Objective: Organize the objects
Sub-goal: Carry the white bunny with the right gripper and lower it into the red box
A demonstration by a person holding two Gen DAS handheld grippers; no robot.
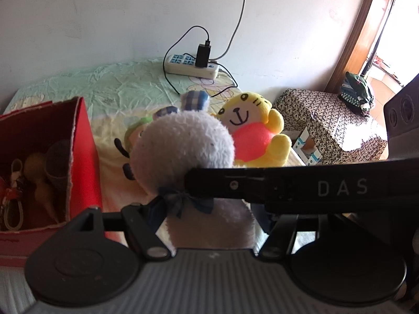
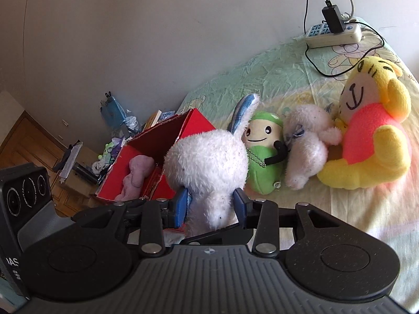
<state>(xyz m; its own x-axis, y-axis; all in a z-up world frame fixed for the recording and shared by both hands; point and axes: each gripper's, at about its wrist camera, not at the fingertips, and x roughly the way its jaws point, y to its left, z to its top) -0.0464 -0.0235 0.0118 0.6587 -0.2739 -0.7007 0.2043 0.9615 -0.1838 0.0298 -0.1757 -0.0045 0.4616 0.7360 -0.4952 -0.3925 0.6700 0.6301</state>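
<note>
Right hand-held gripper [image 2: 211, 206] is clamped on a white bunny [image 2: 209, 162], held up near the red box [image 2: 162, 141]. The left hand-held gripper [image 1: 167, 209] has its own white bunny [image 1: 183, 151] between its fingers, but I can't tell how tight. Looks maybe halfway: the box already holds a purple toy [image 2: 136, 178], while the yellow tiger [image 2: 371, 136] and green doll [image 2: 264, 154] sit on the bed [image 2: 288, 78]. Only the right view shows clutter beyond the box; the left view shows a patterned stool [image 1: 327, 120].

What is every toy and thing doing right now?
Fluffy white plush rabbit: pinched by right hand-held gripper.
Red cardboard box: open, toys inside.
Yellow plush tiger: sitting up.
Green plush doll: leaning back.
Black charger: plugged in.
</note>
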